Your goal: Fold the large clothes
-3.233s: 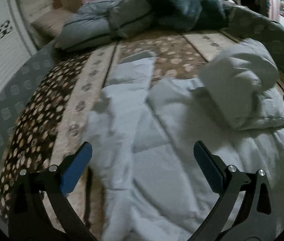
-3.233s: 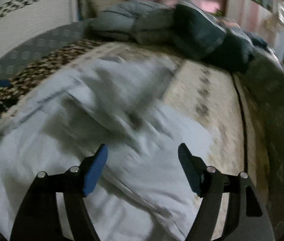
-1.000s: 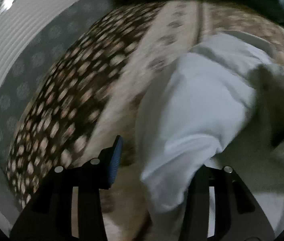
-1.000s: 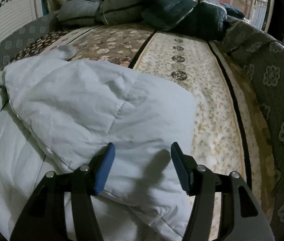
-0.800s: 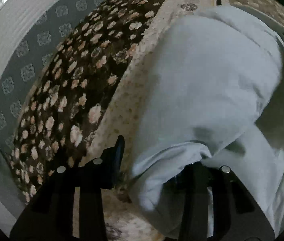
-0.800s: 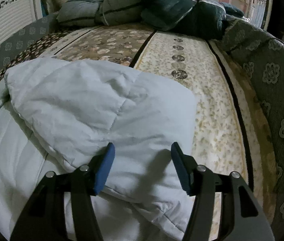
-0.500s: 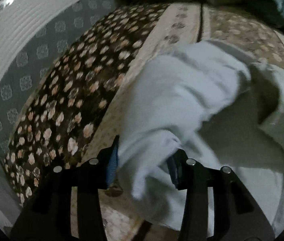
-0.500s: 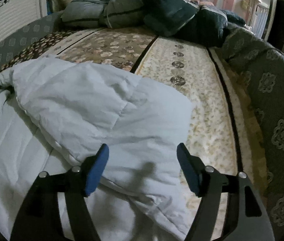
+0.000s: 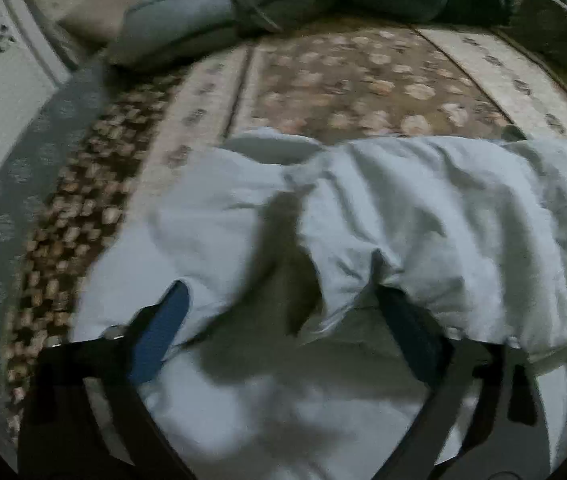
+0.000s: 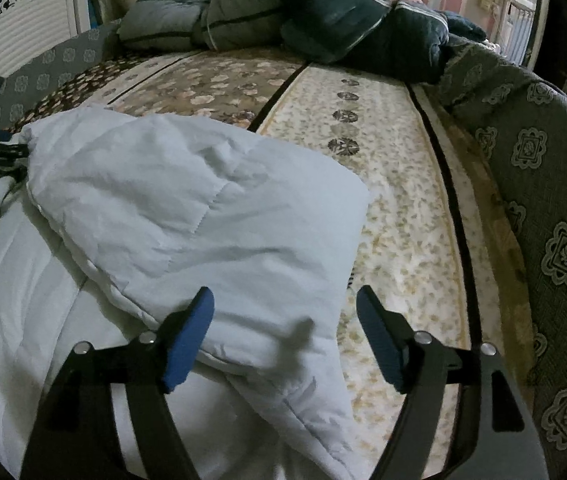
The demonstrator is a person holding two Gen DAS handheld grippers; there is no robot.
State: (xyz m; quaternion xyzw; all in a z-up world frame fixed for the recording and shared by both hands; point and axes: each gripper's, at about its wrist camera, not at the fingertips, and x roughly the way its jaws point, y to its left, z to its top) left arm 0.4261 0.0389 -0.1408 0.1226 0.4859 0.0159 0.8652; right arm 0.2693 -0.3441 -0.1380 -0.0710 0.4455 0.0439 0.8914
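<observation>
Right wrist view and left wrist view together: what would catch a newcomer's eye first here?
The pale padded garment dominates, its upper part folded over the lower across the near half of the floral bedspread. Next come the blue-padded tongs in the foreground: the right tongs are opening just above the fold's near corner, and the left tongs are opening over the rumpled fabric. Dark rolled quilts are heaped at the far end.

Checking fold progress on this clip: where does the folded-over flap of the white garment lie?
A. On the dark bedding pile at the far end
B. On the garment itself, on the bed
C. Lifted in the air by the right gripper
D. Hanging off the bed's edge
B: the flap rests on the garment's lower layer on the bed, with the right gripper open above it.
</observation>
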